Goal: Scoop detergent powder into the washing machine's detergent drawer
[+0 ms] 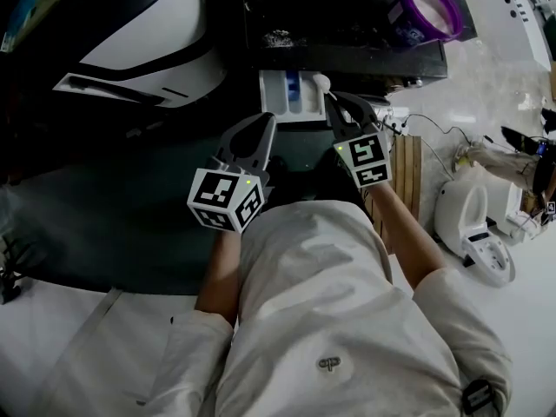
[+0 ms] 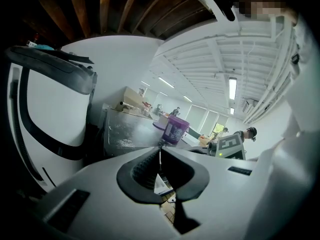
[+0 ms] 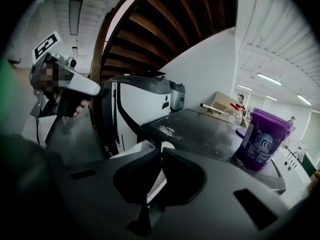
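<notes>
- Nearest the head camera, a person's torso in pale cloth [image 1: 330, 320] fills the lower frame, with both forearms reaching forward.
- Ahead of the arms, a white plastic detergent drawer [image 1: 280, 95] is seen pulled out from a dark machine front. One blue compartment sits among its white ones. Whether any powder lies in them cannot be told.
- A small white plastic scoop [image 1: 322, 82] with a round bowl is held at the drawer's right edge. In the right gripper view its bowl [image 3: 167, 145] shows just past the jaw tips, with the drawer below and to the left. What the bowl carries cannot be made out.
- The right gripper [image 1: 335, 100] [image 3: 161, 153] is clamped on the scoop's thin handle, its jaws pressed nearly together.
- The left gripper [image 1: 266, 122] [image 2: 160, 153] is held just left of the drawer. Its jaws are closed on each other, with nothing between them and nothing touched.
- A round purple plastic tub [image 1: 430, 9] [image 3: 262, 139] [image 2: 175, 130] stands open and upright on the flat dark top [image 1: 347, 24] behind the drawer, well to the right. Its inside looks pale, but its contents cannot be identified.
- A patch of spilled white powder [image 1: 278, 37] [image 3: 165, 130] lies on that dark top, apart from the tub.
- A white-and-black rounded appliance [image 1: 148, 33] [image 3: 140, 109] stands beside the dark top, on the left.
</notes>
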The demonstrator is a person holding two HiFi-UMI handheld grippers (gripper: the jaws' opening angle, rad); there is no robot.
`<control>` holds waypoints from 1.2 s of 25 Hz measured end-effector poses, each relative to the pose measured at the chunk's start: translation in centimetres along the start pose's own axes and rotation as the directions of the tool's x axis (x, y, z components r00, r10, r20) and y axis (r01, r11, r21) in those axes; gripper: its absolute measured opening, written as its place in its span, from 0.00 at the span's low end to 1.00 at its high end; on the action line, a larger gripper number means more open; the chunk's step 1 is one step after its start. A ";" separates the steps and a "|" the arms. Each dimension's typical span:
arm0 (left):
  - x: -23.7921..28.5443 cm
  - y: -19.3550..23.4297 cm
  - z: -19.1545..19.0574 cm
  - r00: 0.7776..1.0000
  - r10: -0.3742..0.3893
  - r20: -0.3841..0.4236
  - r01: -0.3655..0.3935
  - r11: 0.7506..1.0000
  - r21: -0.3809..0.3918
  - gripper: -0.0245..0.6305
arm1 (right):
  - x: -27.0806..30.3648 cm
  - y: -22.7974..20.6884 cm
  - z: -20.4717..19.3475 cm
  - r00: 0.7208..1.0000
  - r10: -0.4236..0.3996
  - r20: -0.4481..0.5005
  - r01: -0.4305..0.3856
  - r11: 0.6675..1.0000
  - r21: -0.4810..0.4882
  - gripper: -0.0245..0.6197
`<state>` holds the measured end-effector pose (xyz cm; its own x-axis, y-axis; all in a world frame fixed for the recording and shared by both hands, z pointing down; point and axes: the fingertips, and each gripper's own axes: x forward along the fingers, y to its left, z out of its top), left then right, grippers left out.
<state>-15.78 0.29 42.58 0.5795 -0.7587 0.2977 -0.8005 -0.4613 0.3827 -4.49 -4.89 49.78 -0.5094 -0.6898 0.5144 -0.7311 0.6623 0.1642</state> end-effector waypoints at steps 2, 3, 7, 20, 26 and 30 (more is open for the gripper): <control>0.0 -0.1 0.1 1.000 0.003 0.002 -0.003 1.000 0.001 0.07 | -0.1 -0.3 -0.2 1.000 0.005 0.001 -0.005 0.999 0.038 0.05; 0.0 -0.2 0.1 1.000 0.004 0.004 -0.004 1.000 0.001 0.07 | -0.2 -0.4 -0.3 1.000 0.006 -0.001 -0.006 0.999 0.046 0.05; 0.5 -0.2 0.5 1.000 0.016 0.009 -0.016 1.000 0.004 0.07 | -0.4 -0.5 -0.3 1.000 0.022 0.005 -0.022 0.996 0.082 0.05; 2.3 -2.7 1.7 0.999 0.047 0.005 -0.047 0.997 0.055 0.07 | -3.2 -1.4 3.7 0.984 0.125 0.125 -0.137 0.986 0.091 0.05; 2.5 -3.9 2.5 0.993 0.108 0.041 -0.110 0.993 0.048 0.07 | -5.0 -2.8 5.6 0.967 0.168 0.193 -0.187 0.979 0.079 0.05; 2.7 -5.2 2.9 0.988 0.141 0.059 -0.144 0.988 0.056 0.07 | -6.7 -3.8 7.1 0.949 0.196 0.246 -0.220 0.973 0.075 0.05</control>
<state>-10.54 -0.72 38.83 0.4508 -0.8419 0.2967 -0.8830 -0.3720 0.2862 -1.48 -4.87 39.67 -0.7385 -0.5968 0.3139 -0.6327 0.7742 -0.0165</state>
